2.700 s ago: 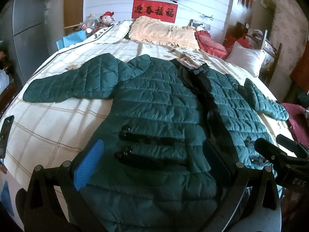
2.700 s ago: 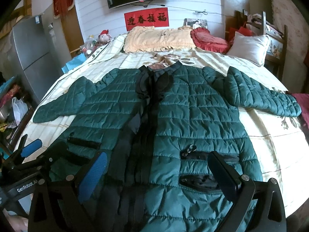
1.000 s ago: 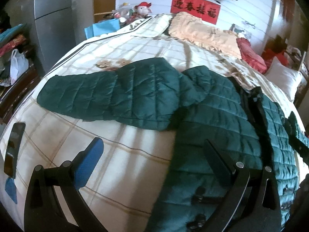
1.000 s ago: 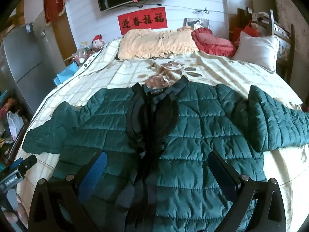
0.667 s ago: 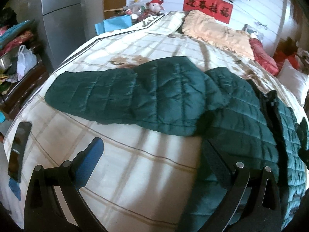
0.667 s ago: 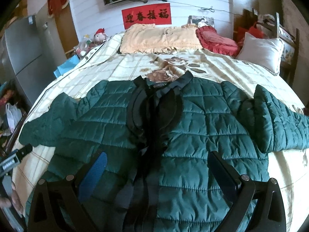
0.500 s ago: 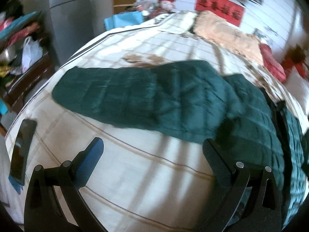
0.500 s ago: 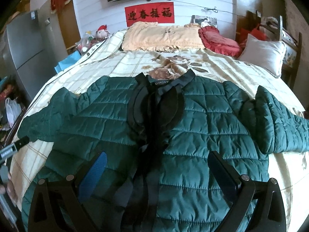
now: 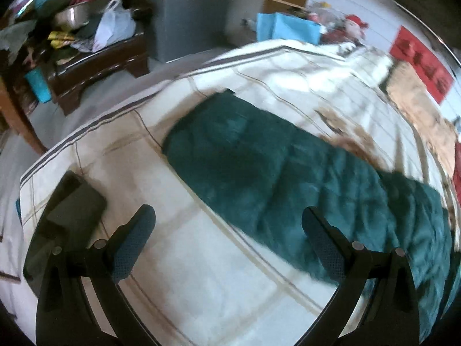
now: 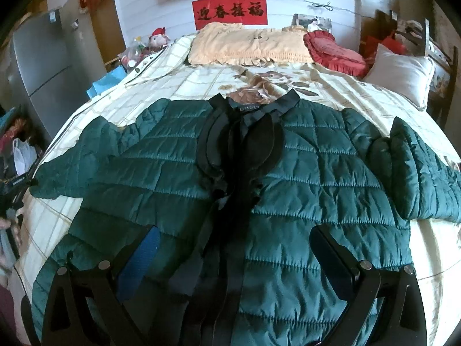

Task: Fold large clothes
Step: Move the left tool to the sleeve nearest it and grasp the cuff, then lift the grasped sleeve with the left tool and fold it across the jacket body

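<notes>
The green quilted jacket (image 10: 302, 178) lies spread face-up on the bed (image 10: 201, 83), sleeves out. The left gripper (image 9: 227, 242) has swung further out toward the sleeve (image 9: 259, 170) end — jaws wide, holding nothing — with a dark phone (image 9: 66, 216) now closer. The right gripper (image 10: 233, 262) still hovers over the jacket's front, jaws wide.

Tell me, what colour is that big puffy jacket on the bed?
Dark green jacket with black front trim, clearest in the right wrist view.
</notes>
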